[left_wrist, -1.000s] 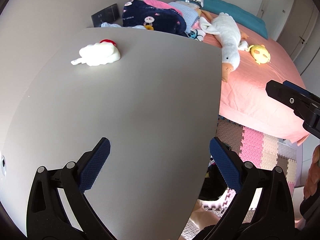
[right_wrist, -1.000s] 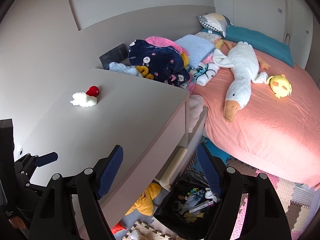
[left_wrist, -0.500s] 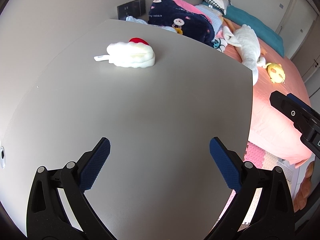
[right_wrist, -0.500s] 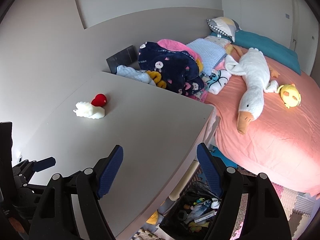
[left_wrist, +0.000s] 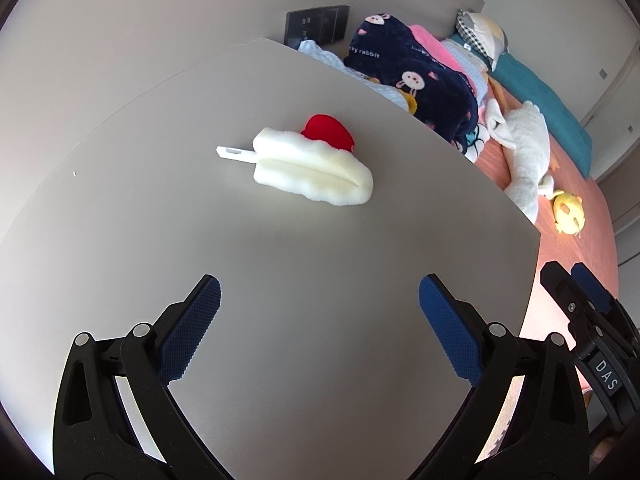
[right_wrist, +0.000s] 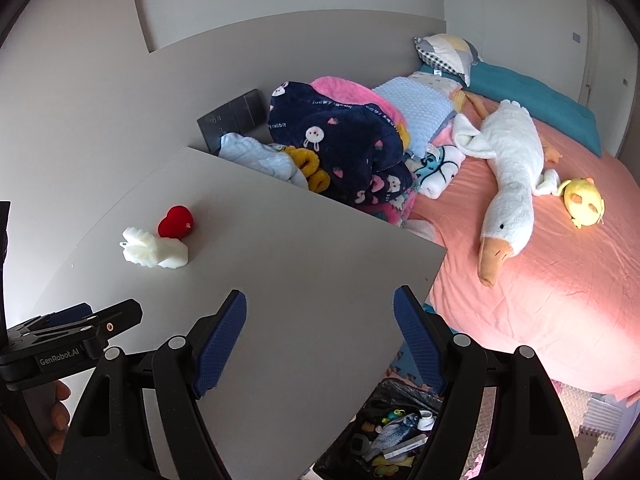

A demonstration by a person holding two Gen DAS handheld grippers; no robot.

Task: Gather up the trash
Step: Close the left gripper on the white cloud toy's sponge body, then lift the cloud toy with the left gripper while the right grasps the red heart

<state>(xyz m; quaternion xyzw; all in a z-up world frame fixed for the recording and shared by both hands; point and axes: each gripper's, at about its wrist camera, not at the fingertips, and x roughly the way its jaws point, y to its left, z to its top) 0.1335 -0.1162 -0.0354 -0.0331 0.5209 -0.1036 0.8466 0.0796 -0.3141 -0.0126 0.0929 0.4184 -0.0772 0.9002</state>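
A white fluffy item with a flat white plastic tab (left_wrist: pixel 312 170) (right_wrist: pixel 154 250) lies on the grey tabletop (left_wrist: pixel 280 280) (right_wrist: pixel 280 264), and a small red heart-shaped thing (left_wrist: pixel 329 132) (right_wrist: pixel 176 222) sits right behind it, touching or nearly so. My left gripper (left_wrist: pixel 319 304) hovers over the table short of both, open with nothing between its blue pads. My right gripper (right_wrist: pixel 319 318) is open over the table's near right part, empty too. Each gripper shows at the edge of the other's view.
Right of the table is a bed with a pink sheet (right_wrist: pixel 540 280), a white goose plush (right_wrist: pixel 508 184), a yellow plush (right_wrist: pixel 584 200) and a heap of blankets (right_wrist: pixel 344 140). A dark wall panel (right_wrist: pixel 234 118) sits behind the table. A black bag of oddments (right_wrist: pixel 396 432) stands on the floor below the table's corner.
Both grippers moved forward over the table toward the white item and red heart, which now appear larger and nearer. The left view has rolled. Both jaws stayed open.
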